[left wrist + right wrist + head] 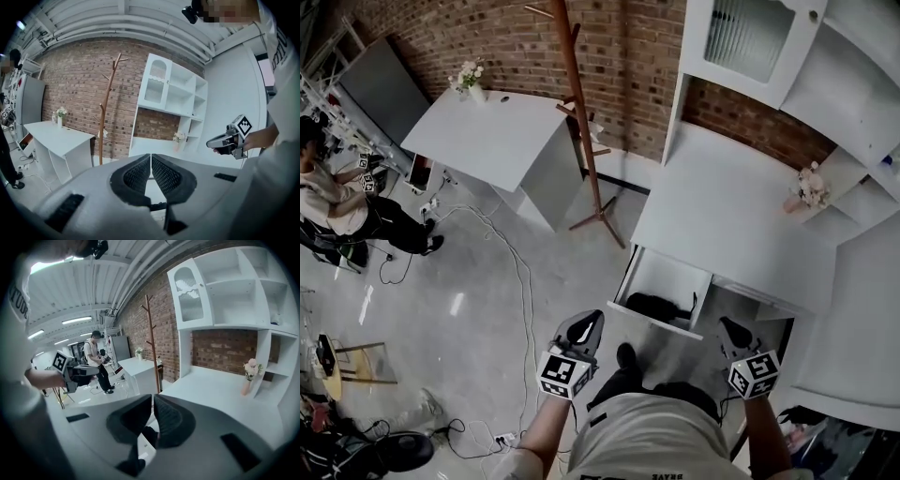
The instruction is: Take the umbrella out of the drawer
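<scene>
In the head view a white desk [722,216] has its drawer [664,278] pulled open. A black folded umbrella [656,307] lies inside, near the drawer's front edge. My left gripper [587,321] hangs just left of the drawer's front, jaws shut and empty. My right gripper [727,324] is to the right of the drawer, below the desk edge, also shut and empty. In the left gripper view the pads [140,174] meet with nothing between them, and the right gripper [226,140] shows at the right. In the right gripper view the pads [169,420] are together over the drawer.
A wooden coat stand [581,122] rises left of the desk, beside a white side table [487,141] bearing flowers. A flower vase [811,187] stands at the desk's back right under white shelves [853,84]. Cables [520,281] trail over the floor. A person [328,202] sits far left.
</scene>
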`<state>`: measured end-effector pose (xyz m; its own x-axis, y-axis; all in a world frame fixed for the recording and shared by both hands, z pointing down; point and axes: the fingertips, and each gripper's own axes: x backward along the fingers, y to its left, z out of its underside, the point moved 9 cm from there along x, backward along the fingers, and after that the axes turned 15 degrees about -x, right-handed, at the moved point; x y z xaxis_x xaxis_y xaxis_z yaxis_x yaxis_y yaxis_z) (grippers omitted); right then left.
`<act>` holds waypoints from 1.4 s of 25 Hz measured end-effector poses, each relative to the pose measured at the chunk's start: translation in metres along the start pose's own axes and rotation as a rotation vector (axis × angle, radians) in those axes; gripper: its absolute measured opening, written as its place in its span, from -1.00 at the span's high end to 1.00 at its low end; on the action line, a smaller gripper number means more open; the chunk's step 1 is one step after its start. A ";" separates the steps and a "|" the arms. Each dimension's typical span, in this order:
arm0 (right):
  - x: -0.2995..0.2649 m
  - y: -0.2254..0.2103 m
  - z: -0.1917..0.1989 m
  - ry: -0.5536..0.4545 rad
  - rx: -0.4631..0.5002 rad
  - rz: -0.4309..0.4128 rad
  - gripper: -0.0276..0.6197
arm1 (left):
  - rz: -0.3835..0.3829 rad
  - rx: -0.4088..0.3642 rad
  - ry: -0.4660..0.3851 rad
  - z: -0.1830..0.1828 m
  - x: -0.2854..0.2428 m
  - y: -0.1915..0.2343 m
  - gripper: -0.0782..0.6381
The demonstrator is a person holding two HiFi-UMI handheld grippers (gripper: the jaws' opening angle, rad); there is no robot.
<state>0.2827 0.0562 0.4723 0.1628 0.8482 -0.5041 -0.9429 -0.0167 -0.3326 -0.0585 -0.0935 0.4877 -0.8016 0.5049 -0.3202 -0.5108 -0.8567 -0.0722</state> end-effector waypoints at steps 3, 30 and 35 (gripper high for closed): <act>-0.014 0.004 0.006 0.032 -0.008 0.023 0.81 | 0.027 0.014 0.028 0.008 -0.003 0.007 0.70; -0.093 -0.033 0.010 0.344 0.150 -0.258 0.81 | -0.189 0.169 0.069 0.008 -0.034 -0.050 0.70; -0.116 -0.044 0.019 0.429 0.186 -0.330 0.81 | -0.245 0.215 0.096 0.014 -0.036 -0.069 0.70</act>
<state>0.2999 -0.0316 0.5603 0.5241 0.5008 -0.6888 -0.8511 0.3387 -0.4012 0.0015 -0.0510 0.5172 -0.6193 0.6720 -0.4061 -0.7465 -0.6642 0.0394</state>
